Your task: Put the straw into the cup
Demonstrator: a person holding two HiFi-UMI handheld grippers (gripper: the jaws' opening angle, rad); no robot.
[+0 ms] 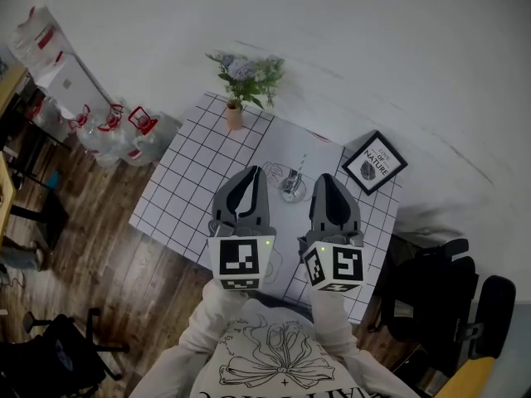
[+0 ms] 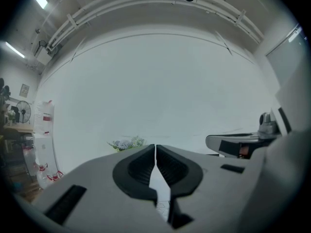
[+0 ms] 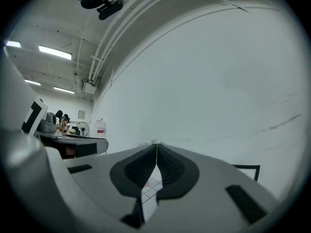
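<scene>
I hold both grippers over a white grid-patterned surface (image 1: 184,191). My left gripper (image 1: 251,173) and right gripper (image 1: 326,179) each have their jaws pressed together on nothing. Between their tips stands a clear glass cup (image 1: 291,191). A thin pale straw (image 1: 301,166) appears to stand in it, its upper end leaning away from me and rightward.

The gridded counter (image 1: 182,181) carries a clear cup (image 1: 292,186) just ahead, between the two pairs of jaws. A flower vase (image 1: 235,116) stands beyond the left jaws, and a framed picture (image 1: 374,162) lies ahead and right of the right jaws.
</scene>
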